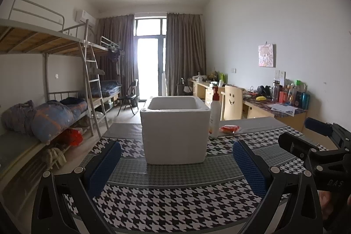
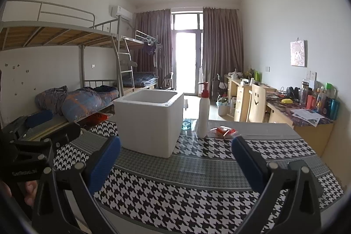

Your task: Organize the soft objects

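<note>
Both tools, left tool (image 1: 176, 165) and right tool (image 2: 175, 159), are spread wide and hold nothing. The small squishy red packet (image 2: 223, 132) lies on the checked desk (image 2: 175, 201) beside the tall white pump bottle (image 2: 203, 113), near the big white foam box (image 2: 149, 122). It looks light; pinch its middle gently.

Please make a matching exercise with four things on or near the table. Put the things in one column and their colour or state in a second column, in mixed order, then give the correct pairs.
Things:
1. foam box
2. pump bottle
3. small packet
4. left gripper

Colour or state:
A. red and orange, lying flat on the table
B. open, with blue pads, holding nothing
C. white, open at the top, no lid
D. white body with a red pump head, standing upright

Pairs: 1-C, 2-D, 3-A, 4-B
</note>
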`<state>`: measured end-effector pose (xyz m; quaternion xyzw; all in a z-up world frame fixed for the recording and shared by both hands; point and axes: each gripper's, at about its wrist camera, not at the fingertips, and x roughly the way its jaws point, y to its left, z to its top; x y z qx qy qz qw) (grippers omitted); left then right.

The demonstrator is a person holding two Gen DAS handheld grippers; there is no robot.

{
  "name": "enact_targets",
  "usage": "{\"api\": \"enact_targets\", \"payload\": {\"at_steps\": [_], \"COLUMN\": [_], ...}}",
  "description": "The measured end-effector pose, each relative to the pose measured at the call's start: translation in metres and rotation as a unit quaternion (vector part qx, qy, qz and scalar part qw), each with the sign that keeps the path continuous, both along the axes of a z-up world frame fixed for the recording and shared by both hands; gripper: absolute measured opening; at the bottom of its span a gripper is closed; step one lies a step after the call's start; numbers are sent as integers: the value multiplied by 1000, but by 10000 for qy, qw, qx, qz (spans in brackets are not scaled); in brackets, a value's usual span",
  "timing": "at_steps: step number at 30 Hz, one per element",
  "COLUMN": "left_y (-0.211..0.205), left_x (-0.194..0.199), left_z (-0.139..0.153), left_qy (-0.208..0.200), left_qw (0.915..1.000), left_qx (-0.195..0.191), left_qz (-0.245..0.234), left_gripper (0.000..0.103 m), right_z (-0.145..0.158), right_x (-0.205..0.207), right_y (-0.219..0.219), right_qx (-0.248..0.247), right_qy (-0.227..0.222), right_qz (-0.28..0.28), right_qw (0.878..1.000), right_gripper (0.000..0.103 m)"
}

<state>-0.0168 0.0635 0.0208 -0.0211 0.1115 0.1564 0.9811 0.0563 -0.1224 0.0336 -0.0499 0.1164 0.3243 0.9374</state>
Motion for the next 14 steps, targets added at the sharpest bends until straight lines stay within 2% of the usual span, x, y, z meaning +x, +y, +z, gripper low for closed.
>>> {"api": "enact_targets", "payload": {"at_steps": [14], "left_y": [0], "left_x": [-9], "left_z": [-3], "left_qy": [17], "left_qw": [10000], "left_qx": [12], "left_qz": [11], "left_gripper": [102], "right_z": [-8], "right_x": [-7], "right_y": [-7], "right_qx": [75], "right_qy": [111], "right_qz": [-73], "right_qw": [9999], "right_gripper": [102]}}
